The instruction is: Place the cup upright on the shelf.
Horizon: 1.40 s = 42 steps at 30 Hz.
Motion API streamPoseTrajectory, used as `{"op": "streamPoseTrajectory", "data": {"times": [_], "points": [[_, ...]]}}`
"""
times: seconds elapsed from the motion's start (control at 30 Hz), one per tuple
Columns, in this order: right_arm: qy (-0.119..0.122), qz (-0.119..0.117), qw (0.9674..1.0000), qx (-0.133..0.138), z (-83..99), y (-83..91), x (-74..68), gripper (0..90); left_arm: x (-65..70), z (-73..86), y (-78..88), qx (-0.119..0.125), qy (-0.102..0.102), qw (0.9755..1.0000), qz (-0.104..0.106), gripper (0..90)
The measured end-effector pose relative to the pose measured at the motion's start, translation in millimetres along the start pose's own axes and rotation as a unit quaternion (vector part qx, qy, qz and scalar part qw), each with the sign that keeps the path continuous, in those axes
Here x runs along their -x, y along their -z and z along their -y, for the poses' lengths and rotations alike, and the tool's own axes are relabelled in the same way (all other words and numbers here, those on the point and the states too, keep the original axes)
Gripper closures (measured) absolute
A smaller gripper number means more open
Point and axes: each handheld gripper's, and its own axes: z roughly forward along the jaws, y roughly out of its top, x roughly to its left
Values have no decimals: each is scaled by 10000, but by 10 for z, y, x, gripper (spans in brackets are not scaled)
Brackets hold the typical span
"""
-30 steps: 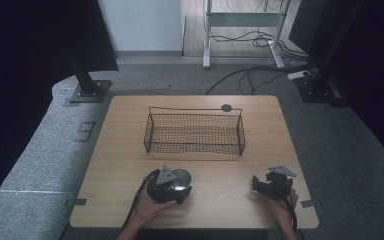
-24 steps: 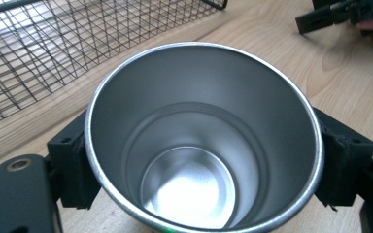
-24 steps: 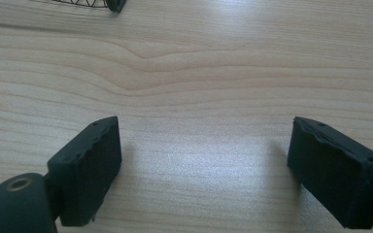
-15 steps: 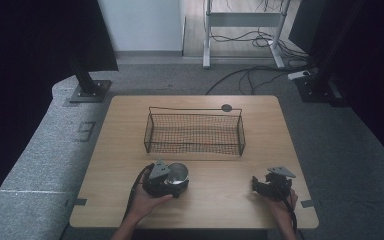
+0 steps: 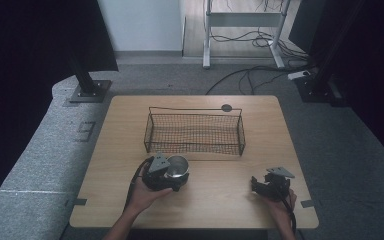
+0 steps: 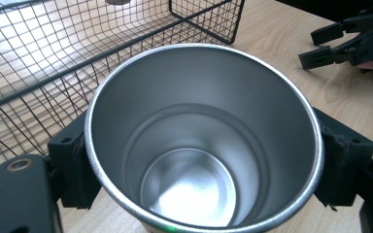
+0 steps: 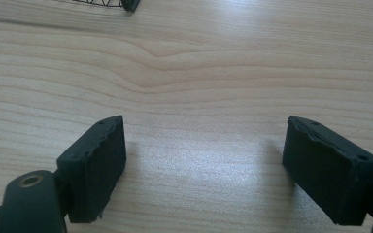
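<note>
Left gripper (image 5: 172,176) clamps a steel cup (image 6: 201,141) just before the wire basket (image 5: 195,132). Right gripper (image 7: 204,165), jaws apart, sits well right of the basket's front.

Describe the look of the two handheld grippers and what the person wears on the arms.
Both the left gripper and the right gripper are black, each topped by a grey three-cornered plate and trailing a black cable. Their jaws are chunky black blocks with small screw holes. No sleeves show on the forearms.
</note>
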Motion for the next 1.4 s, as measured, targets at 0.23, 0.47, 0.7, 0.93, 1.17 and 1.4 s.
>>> {"op": "streamPoseTrajectory", "data": {"times": [0.23,0.47,0.7,0.93,1.17,1.4], "points": [[7,7,10000,-1,-1,-1,-4,156,-23,-61,-3,30,22,10000,36,159],[18,-10,10000,12,-1,-2,-6,163,-50,-121,4,60,31,10000,-23,159],[16,-11,10000,12,-1,-2,-6,162,-72,-195,11,85,40,10000,-8,160],[22,-10,10000,4,-3,-2,-8,163,-79,-255,14,142,47,9999,9,160],[25,-11,10000,6,-3,-2,-7,163,-89,-314,40,228,85,9997,-39,160],[24,-10,10000,4,-3,-2,-8,163,-91,-385,17,246,57,9997,-16,160]]}}
